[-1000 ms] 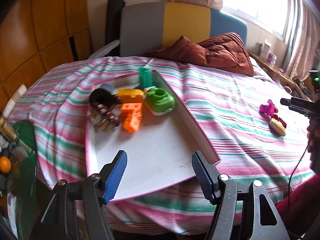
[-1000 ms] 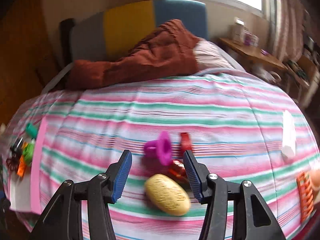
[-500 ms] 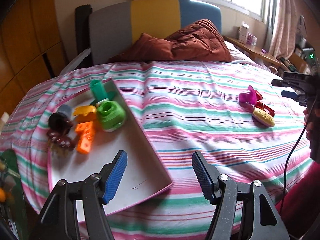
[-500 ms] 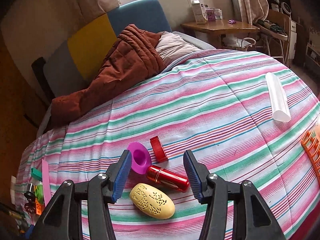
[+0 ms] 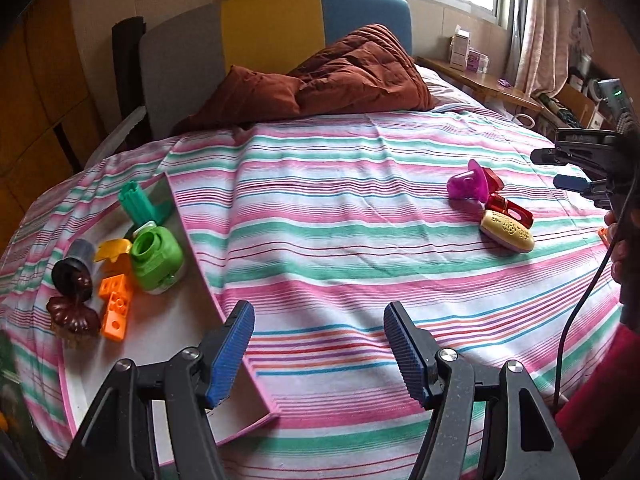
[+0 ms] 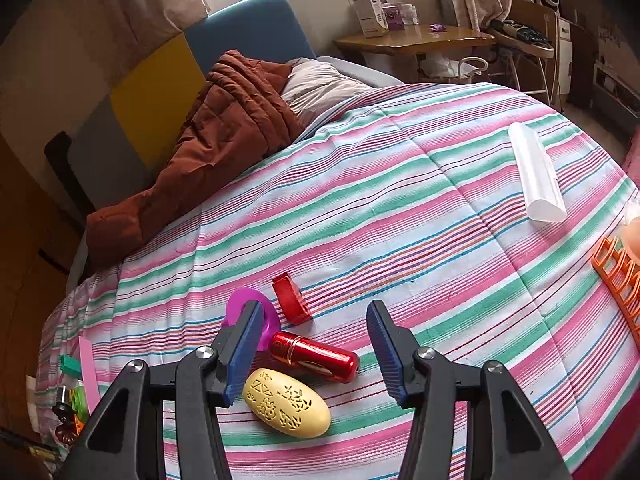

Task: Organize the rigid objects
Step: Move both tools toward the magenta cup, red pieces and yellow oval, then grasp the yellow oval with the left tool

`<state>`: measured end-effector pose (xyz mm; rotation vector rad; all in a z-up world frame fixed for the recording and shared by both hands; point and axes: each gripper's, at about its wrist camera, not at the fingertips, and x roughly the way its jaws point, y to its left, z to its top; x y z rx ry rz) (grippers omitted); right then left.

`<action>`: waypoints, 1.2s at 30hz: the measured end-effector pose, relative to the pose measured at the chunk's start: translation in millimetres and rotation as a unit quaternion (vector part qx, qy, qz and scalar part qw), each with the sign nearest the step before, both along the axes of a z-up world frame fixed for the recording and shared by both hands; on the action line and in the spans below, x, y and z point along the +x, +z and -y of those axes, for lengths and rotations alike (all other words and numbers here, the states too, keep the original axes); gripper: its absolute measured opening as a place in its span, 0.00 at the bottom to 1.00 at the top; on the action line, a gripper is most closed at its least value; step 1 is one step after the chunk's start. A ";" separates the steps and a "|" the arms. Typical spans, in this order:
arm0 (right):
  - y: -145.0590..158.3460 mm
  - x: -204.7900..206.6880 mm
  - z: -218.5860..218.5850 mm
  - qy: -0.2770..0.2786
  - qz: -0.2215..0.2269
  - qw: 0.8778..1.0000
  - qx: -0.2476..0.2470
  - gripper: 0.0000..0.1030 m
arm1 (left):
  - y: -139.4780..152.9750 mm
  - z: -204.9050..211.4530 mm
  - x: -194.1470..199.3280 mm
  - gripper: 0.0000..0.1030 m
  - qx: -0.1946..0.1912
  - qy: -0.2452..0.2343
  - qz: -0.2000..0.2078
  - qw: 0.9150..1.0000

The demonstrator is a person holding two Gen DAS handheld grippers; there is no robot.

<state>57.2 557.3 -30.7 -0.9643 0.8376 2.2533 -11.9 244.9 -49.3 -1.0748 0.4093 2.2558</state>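
Note:
A white tray with a pink rim point(image 5: 188, 240) lies at the bed's left and holds a green jar point(image 5: 156, 258), an orange block point(image 5: 116, 300), a teal piece point(image 5: 138, 200) and dark brown items point(image 5: 74, 296). My left gripper point(image 5: 318, 350) is open and empty over the tray's right rim. My right gripper point(image 6: 314, 350) is open above a red tube point(image 6: 316, 356), with a yellow oval case point(image 6: 286, 402) just below it. A magenta funnel piece point(image 6: 256, 316) and a red cap point(image 6: 290, 298) lie beside them. This cluster also shows in the left wrist view point(image 5: 506, 232).
A striped sheet point(image 6: 400, 220) covers the bed. A brown quilt point(image 5: 340, 76) is piled at the headboard. A white tube point(image 6: 538, 172) and an orange rack point(image 6: 618, 276) lie at the right. A wooden side table point(image 6: 412, 38) stands beyond.
My left gripper has swung right, from over the tray's middle to its right rim. My right gripper has tilted and drawn closer over the red tube and yellow case. Both stay open.

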 end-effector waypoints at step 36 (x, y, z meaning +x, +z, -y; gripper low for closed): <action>-11.6 21.5 -33.3 -0.073 -0.021 0.994 -0.074 0.52 | -39.0 -212.1 11.1 0.92 -0.007 -0.266 0.049 0.963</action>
